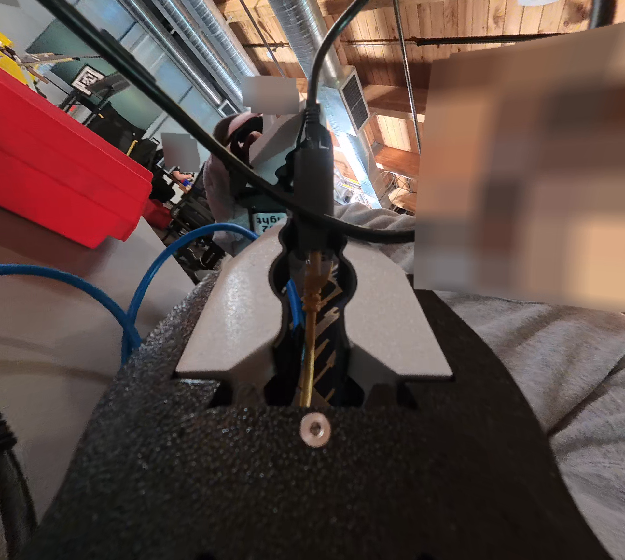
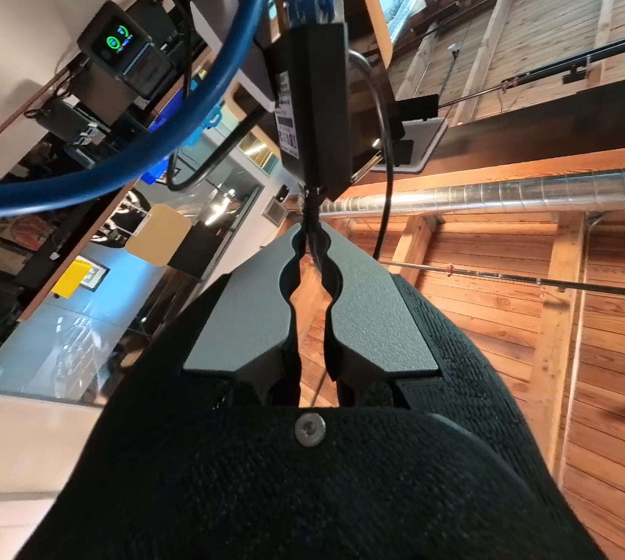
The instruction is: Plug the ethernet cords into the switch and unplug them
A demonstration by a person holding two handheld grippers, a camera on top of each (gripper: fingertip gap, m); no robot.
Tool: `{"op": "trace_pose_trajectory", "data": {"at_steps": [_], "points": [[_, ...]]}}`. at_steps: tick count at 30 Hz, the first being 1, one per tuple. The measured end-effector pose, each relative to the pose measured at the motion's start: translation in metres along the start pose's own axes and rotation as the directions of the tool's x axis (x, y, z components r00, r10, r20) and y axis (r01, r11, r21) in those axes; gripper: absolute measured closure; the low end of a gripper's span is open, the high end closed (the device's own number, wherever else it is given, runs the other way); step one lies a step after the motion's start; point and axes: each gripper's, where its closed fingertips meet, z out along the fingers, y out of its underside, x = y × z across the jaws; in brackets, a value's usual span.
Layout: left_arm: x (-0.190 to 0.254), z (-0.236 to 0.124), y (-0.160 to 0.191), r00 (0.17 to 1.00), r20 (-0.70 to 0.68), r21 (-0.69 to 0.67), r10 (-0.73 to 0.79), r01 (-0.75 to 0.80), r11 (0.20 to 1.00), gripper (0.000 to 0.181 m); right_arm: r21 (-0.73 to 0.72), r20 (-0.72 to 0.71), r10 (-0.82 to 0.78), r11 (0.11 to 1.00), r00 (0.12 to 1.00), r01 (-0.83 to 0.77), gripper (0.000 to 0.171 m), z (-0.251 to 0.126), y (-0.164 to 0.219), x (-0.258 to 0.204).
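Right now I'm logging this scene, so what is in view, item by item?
switch: one, black, held up between both tools
yellow cord: one, between left tool's fingers
blue cord: one, looping left of left tool
black cable: one, crossing left view
red bin: one, left
ducts: silver, on wood ceiling
left tool: grey, shut on switch
right tool: grey, shut on thin black lead at switch's end

A pale tabletop (image 1: 50,317) fills the lower left of the left wrist view — a red plastic bin (image 1: 64,178) sits on it toward the back, and blue ethernet cord (image 1: 101,296) arches over its bare surface just in front
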Motion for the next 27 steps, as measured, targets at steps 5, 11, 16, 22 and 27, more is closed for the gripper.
{"op": "trace_pose_trajectory", "data": {"at_steps": [5,11,16,22,27], "points": [[0.000,-0.001,-0.011,0.978,0.073,0.038,0.195,-0.198,0.980,0.161,-0.081,0.004,0.133,0.988,0.991,-0.132,0.165,0.006,0.018,0.007],[0.004,-0.005,-0.024,0.908,0.168,0.065,0.383,-0.398,0.915,0.160,-0.269,0.085,0.883,0.466,0.461,-0.843,0.157,0.003,0.047,-0.008],[-0.002,-0.007,-0.026,0.861,0.232,0.041,0.452,-0.473,0.880,0.160,-0.279,0.264,0.682,-0.623,-0.682,-0.731,0.137,0.012,0.021,0.016],[-0.005,-0.005,-0.023,0.842,0.250,0.000,0.478,-0.494,0.870,0.160,-0.366,0.276,0.325,-0.835,-0.904,-0.412,0.141,0.028,0.005,0.007],[-0.012,-0.009,-0.027,0.780,0.321,-0.040,0.537,-0.555,0.831,0.160,-0.327,0.287,0.368,-0.830,-0.884,-0.452,0.164,0.032,0.001,0.005]]}}
